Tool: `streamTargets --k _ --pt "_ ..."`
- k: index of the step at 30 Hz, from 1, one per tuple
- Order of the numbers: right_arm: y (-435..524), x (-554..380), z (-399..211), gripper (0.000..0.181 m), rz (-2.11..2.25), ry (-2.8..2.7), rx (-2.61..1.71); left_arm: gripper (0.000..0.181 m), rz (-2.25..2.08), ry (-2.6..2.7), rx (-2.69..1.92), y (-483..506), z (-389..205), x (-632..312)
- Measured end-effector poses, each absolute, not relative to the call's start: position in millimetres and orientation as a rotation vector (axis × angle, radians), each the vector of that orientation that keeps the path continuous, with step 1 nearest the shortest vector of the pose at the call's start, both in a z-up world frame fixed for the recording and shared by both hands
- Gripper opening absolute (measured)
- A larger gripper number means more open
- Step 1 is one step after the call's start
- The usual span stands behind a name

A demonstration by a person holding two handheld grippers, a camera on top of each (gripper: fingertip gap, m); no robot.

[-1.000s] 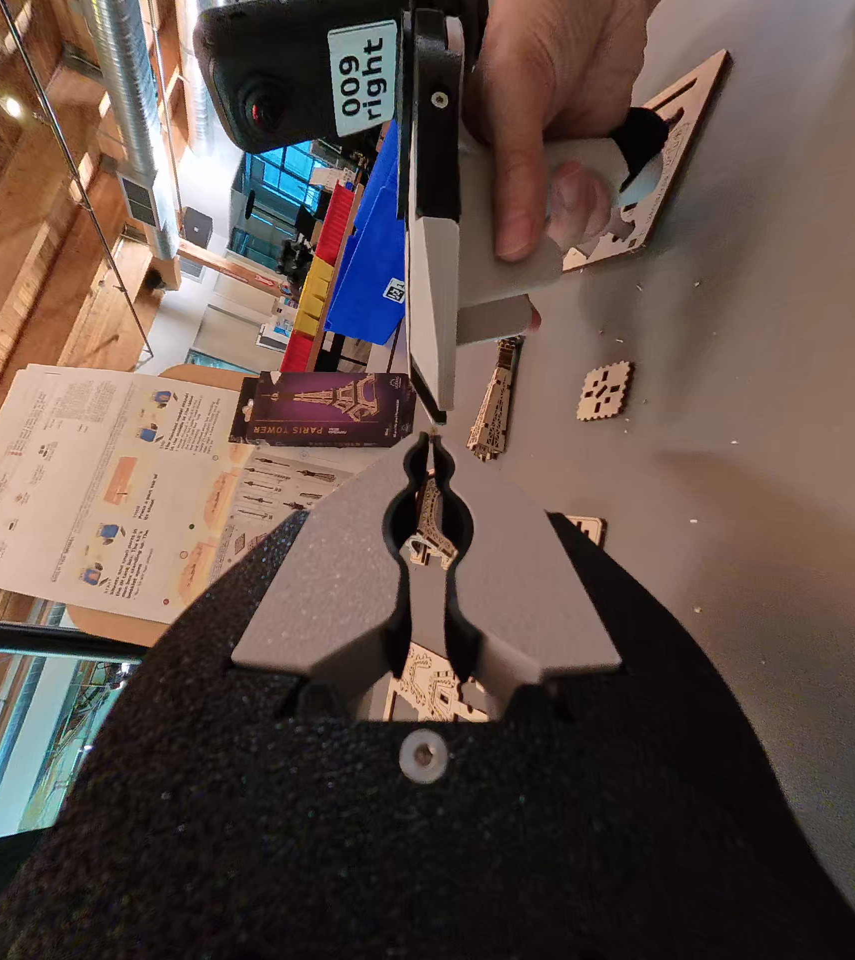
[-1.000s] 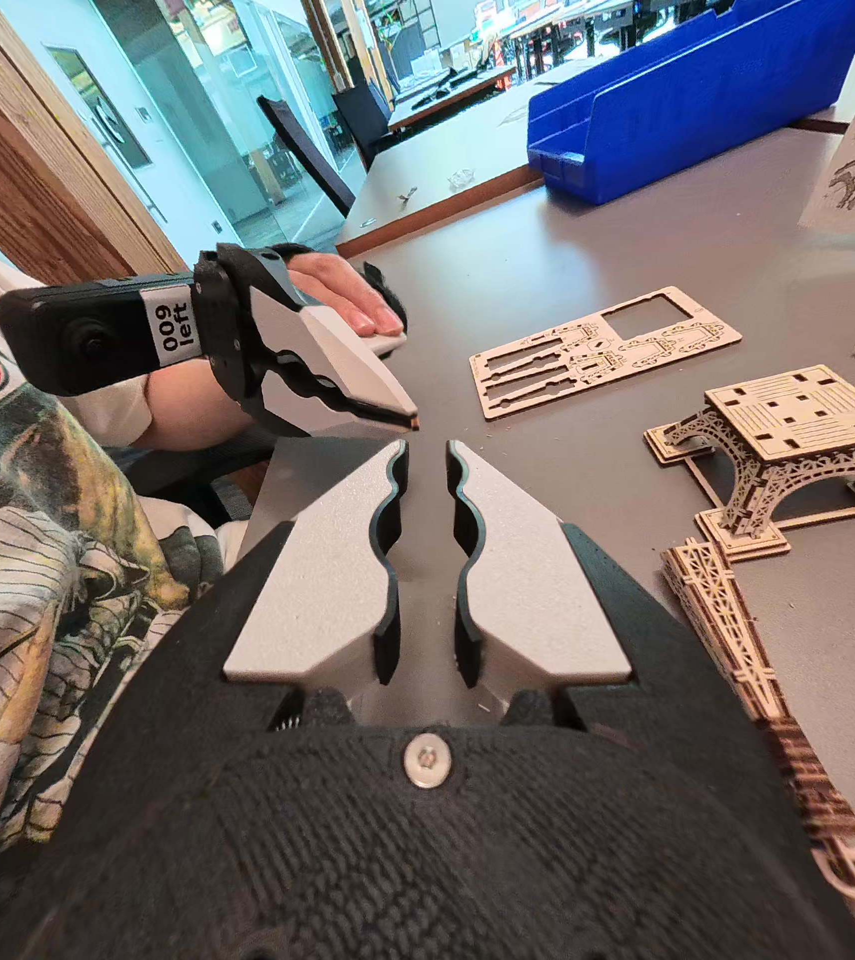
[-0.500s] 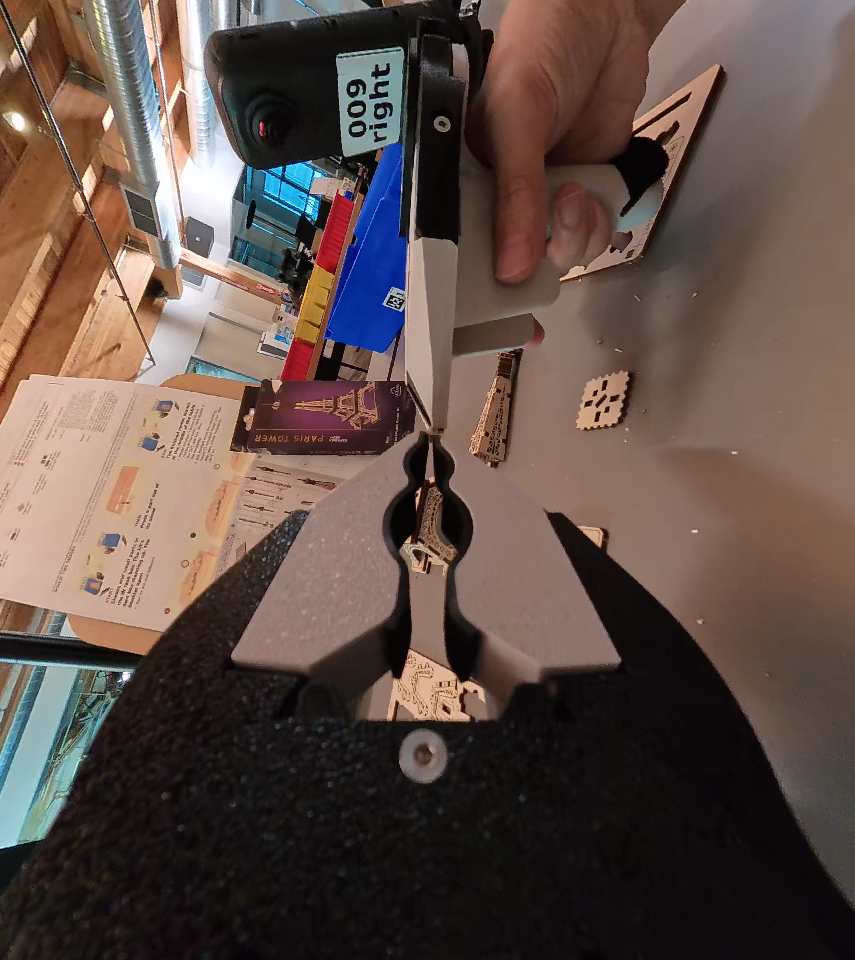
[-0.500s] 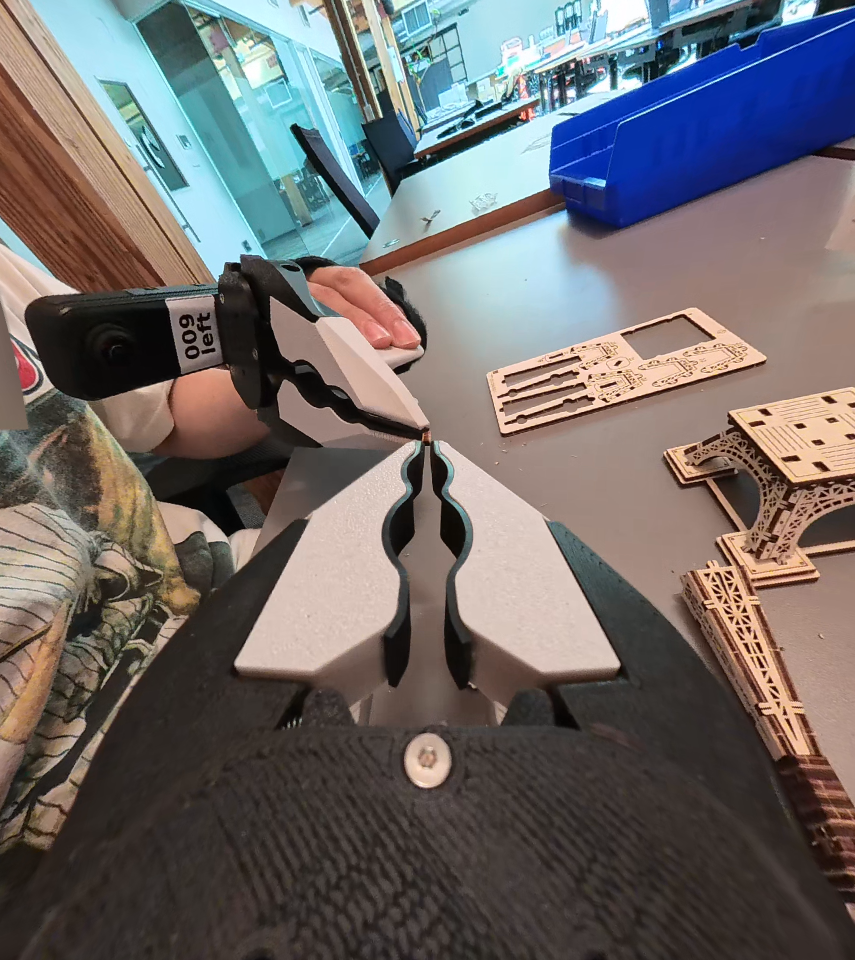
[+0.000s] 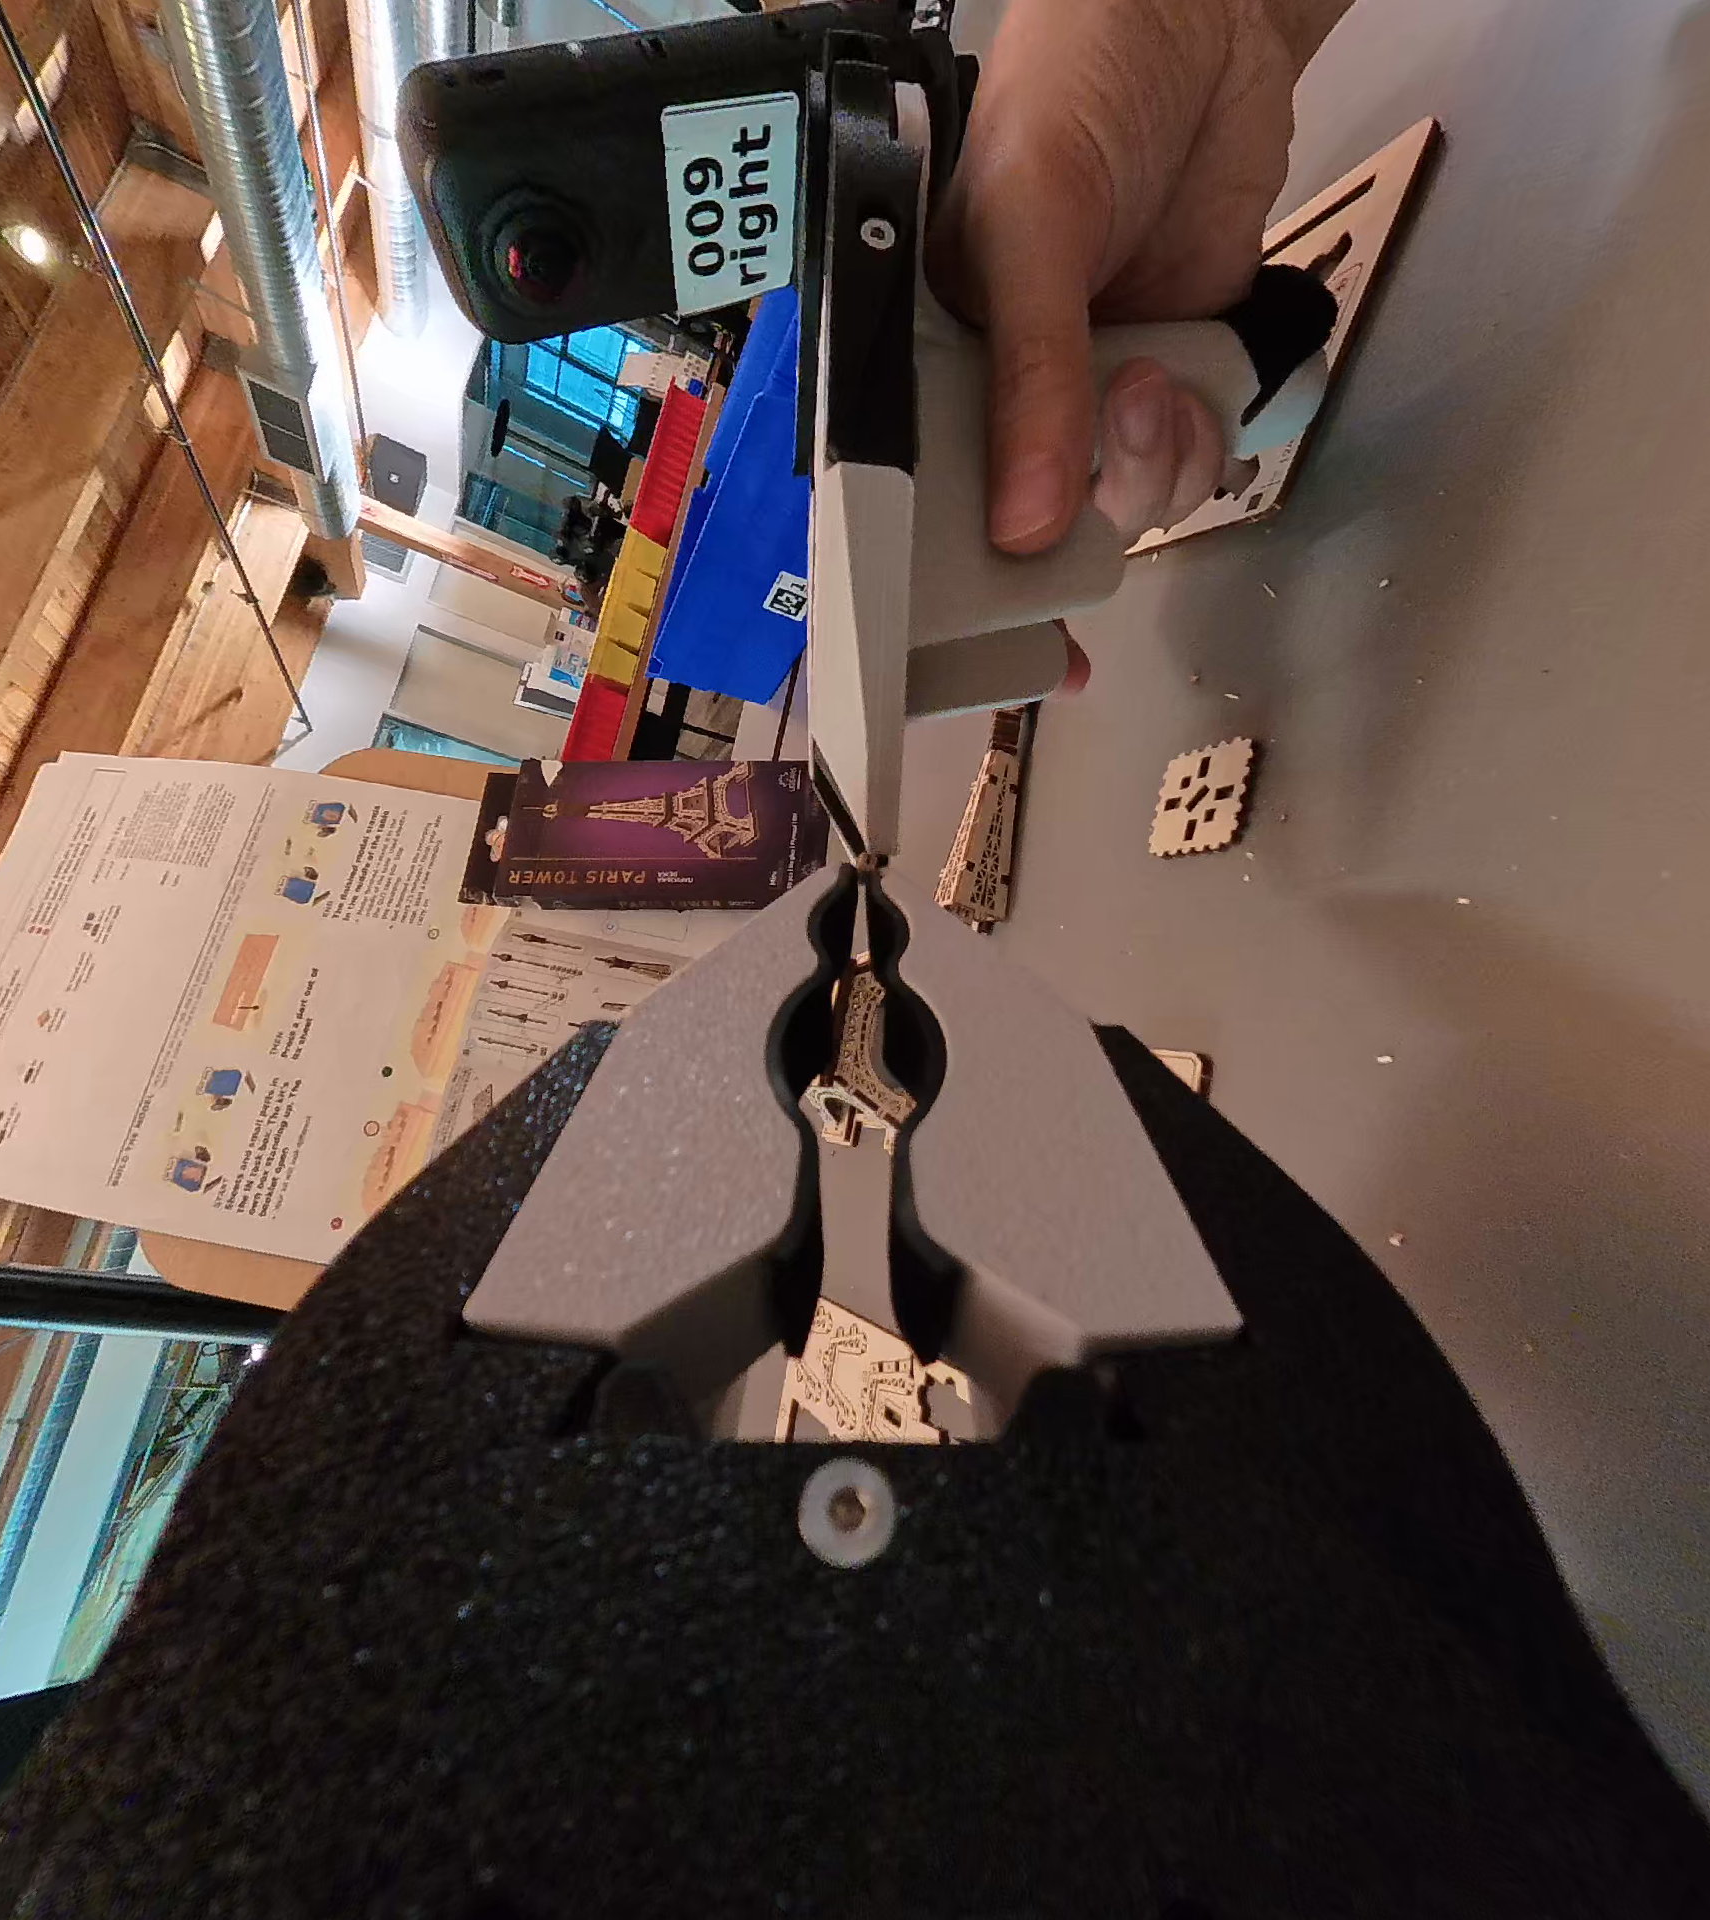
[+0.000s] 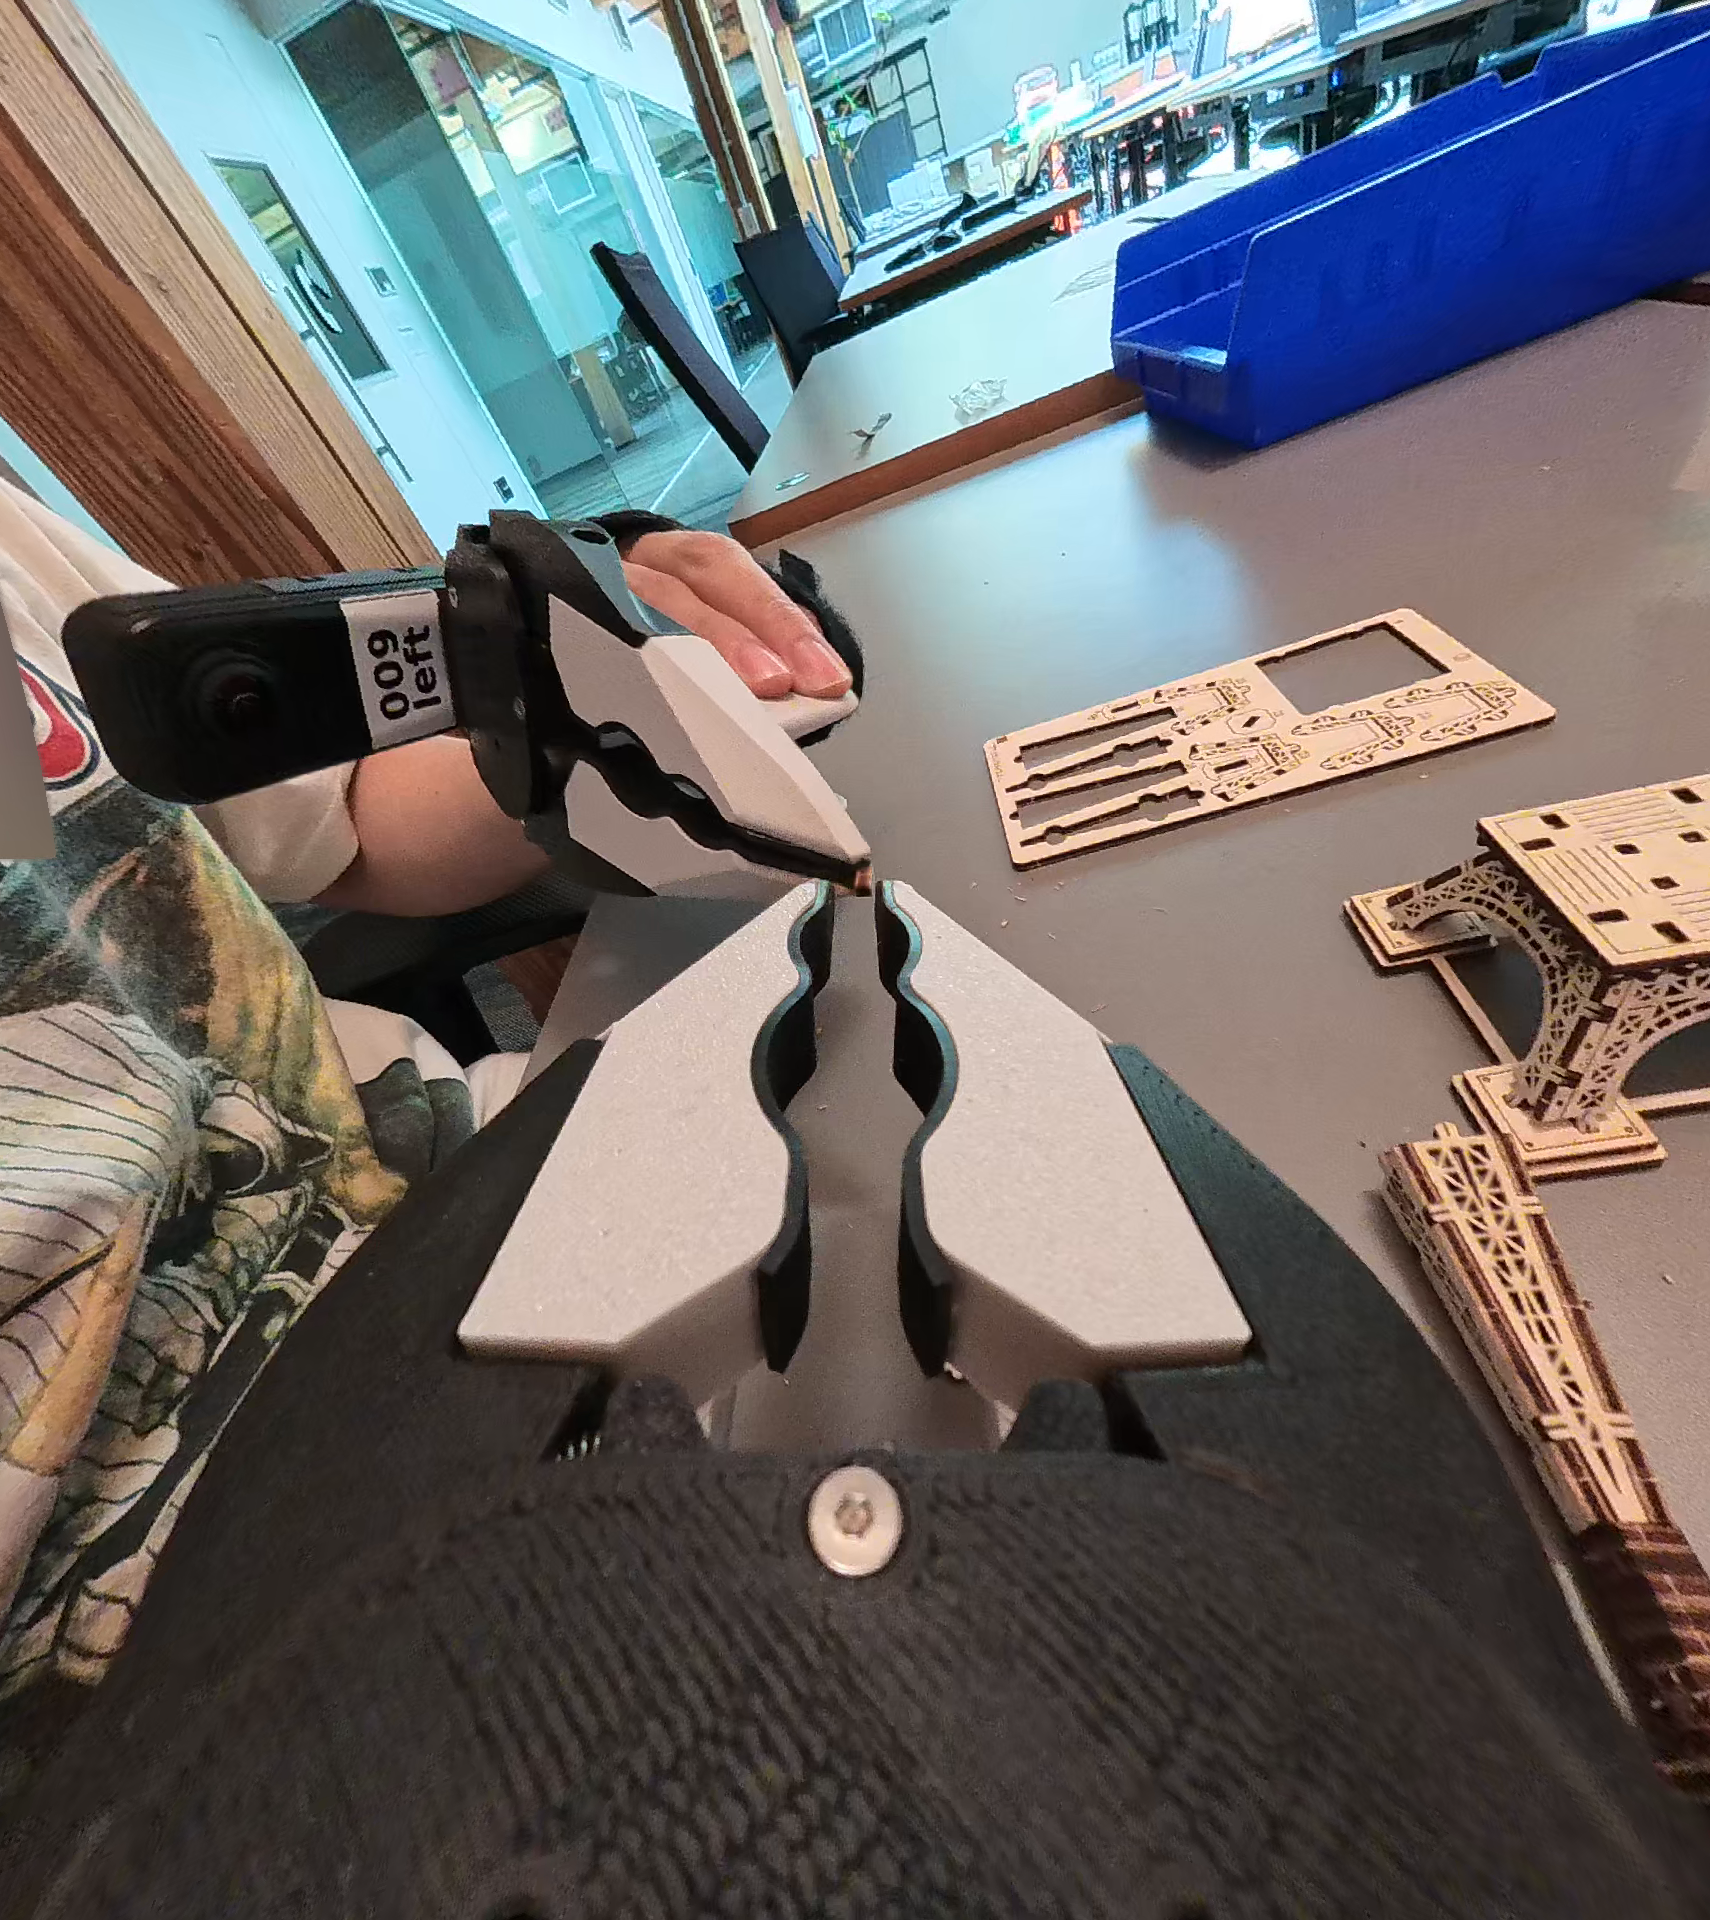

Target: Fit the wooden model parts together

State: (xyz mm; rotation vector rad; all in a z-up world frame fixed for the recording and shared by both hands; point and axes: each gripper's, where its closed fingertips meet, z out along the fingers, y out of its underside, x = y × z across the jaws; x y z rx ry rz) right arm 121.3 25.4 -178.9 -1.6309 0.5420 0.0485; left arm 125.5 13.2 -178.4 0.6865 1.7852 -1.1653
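Observation:
My left gripper (image 5: 863, 881) is shut on a tiny brown wooden piece (image 6: 862, 884), pinched at its very tips and held above the grey table (image 6: 1246, 540). It also shows in the right wrist view (image 6: 846, 864), coming in from the left. My right gripper (image 6: 853, 894) has its tips on either side of that piece with a narrow gap left; in the left wrist view (image 5: 870, 844) it comes down edge-on from above, tip to tip with mine. The arched tower base (image 6: 1651, 935) and the long lattice spire section (image 6: 1516, 1309) lie on the table at right.
A punched-out wooden sheet (image 6: 1266, 727) lies beyond the grippers, and a blue bin (image 6: 1453, 239) stands at the back. In the left wrist view are a small square plate (image 5: 1202, 798), the purple kit box (image 5: 653, 831) and instruction sheets (image 5: 155, 987). The person's torso is at left. The grippers are tip to tip, or close to it. Left tips and right tips are each some 12 centimeters from the long lattice spire section (image 6: 1516, 1309).
My right gripper went from wide open to nearly shut around the tiny piece, then eased open a little. Both grippers came together tip to tip.

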Motion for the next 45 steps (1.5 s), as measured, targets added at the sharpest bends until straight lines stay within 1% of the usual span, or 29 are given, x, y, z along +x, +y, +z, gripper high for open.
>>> streamTargets --k 4,9,17,22,28,33,40,45 --pt "25 123 -179 0.001 0.023 0.54 -1.634 0.0 -1.162 1.783 0.692 12 -178 125" --pt "24 123 -183 0.001 -0.013 0.507 -1.669 0.0 -1.206 1.857 0.683 12 -182 125" --pt "27 116 -170 0.001 -0.143 0.335 -1.631 0.002 -1.796 2.246 0.296 18 -164 124" --pt "32 110 -161 0.001 -0.199 0.24 -1.589 0.001 -2.047 2.436 0.229 21 -154 112" --pt "35 107 -158 0.001 -0.223 0.206 -1.584 0.004 -1.991 2.478 0.348 22 -156 104" --pt "35 105 -156 0.001 -0.204 0.204 -1.564 0.001 -1.988 2.46 0.367 22 -155 103" --pt "35 104 -151 0.001 -0.193 0.202 -1.539 0.003 -1.998 2.445 0.388 23 -154 101" --pt "36 102 -153 0.001 -0.192 0.192 -1.556 0.001 -1.977 2.446 0.402 22 -157 100"
